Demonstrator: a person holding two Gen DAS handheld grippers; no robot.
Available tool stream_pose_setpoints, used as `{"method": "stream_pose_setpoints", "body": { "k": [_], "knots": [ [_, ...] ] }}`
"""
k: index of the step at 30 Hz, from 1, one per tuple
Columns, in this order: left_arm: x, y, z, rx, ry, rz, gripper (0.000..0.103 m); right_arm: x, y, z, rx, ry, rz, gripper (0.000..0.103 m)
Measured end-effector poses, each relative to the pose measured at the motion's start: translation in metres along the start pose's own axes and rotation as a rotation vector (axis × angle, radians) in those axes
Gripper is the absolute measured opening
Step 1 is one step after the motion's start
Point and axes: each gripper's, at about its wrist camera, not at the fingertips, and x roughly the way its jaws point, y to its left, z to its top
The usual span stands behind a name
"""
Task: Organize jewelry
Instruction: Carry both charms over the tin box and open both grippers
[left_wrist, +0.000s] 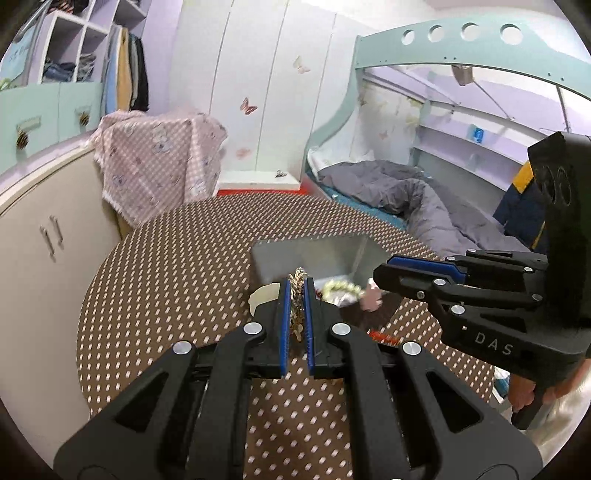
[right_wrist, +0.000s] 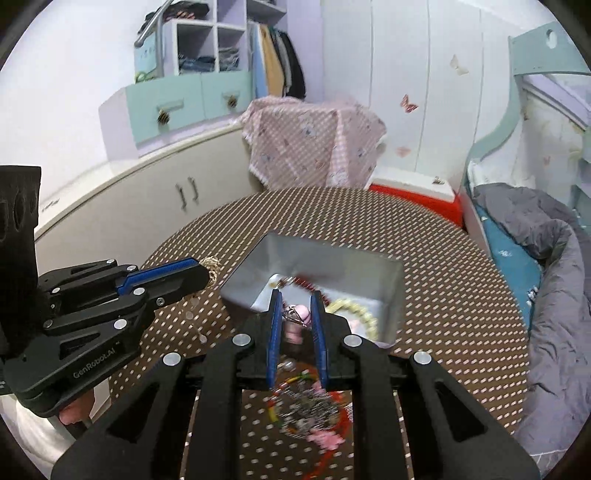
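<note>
My left gripper (left_wrist: 296, 286) is shut on a gold chain (left_wrist: 296, 295) and holds it above the table, just left of the grey metal box (left_wrist: 291, 258); it also shows in the right wrist view (right_wrist: 205, 271) with the chain (right_wrist: 211, 266) at its tip. My right gripper (right_wrist: 294, 299) is shut on a pink pendant piece (right_wrist: 295, 319) over the near rim of the box (right_wrist: 325, 258); it also shows in the left wrist view (left_wrist: 376, 286) with the pink piece (left_wrist: 370, 299). A pearl bracelet (right_wrist: 356, 310) and red beads (right_wrist: 306, 284) lie in the box.
A blurred heap of jewelry (right_wrist: 310, 410) lies on the brown dotted tablecloth (right_wrist: 443, 295) under my right gripper. A white bangle (left_wrist: 262, 295) lies by the box. A bed with grey duvet (left_wrist: 424, 199) stands to the right, cabinets (left_wrist: 44, 240) to the left.
</note>
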Motion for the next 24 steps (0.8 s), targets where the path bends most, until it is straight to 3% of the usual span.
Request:
{"method": "stream_pose_setpoints", "body": {
  "k": [7, 13, 15, 16, 17, 19, 20, 21, 24],
  "knots": [
    [0.012, -0.014, 0.021, 0.023, -0.027, -0.023, 0.007, 0.002, -0.022, 0.013, 0.024, -0.033, -0.033, 0.014],
    [0.026, -0.019, 0.022, 0.035, -0.021, -0.028, 0.008, 0.014, -0.031, 0.014, 0.02, -0.012, -0.02, 0.016],
    [0.034, -0.018, 0.02, 0.034, 0.008, -0.027, 0.008, 0.019, -0.032, 0.013, 0.014, 0.002, -0.038, 0.026],
    [0.038, -0.018, 0.019, 0.034, 0.028, -0.029, 0.008, 0.02, -0.035, 0.011, 0.015, 0.003, -0.042, 0.04],
    [0.042, -0.017, 0.017, 0.033, 0.055, -0.027, 0.013, 0.021, -0.037, 0.011, 0.021, 0.002, -0.045, 0.052],
    [0.047, -0.014, 0.016, 0.018, 0.069, 0.013, 0.035, 0.021, -0.043, 0.009, 0.041, -0.002, -0.063, 0.053],
    [0.047, -0.013, 0.016, 0.007, 0.064, 0.035, 0.06, 0.02, -0.047, 0.008, 0.054, -0.001, -0.072, 0.054],
    [0.046, -0.009, 0.017, -0.011, 0.049, 0.043, 0.074, 0.02, -0.052, 0.007, 0.069, 0.001, -0.074, 0.056],
    [0.038, -0.004, 0.019, -0.038, 0.022, 0.015, 0.074, 0.019, -0.062, 0.004, 0.103, 0.007, -0.085, 0.058]
  ]
}}
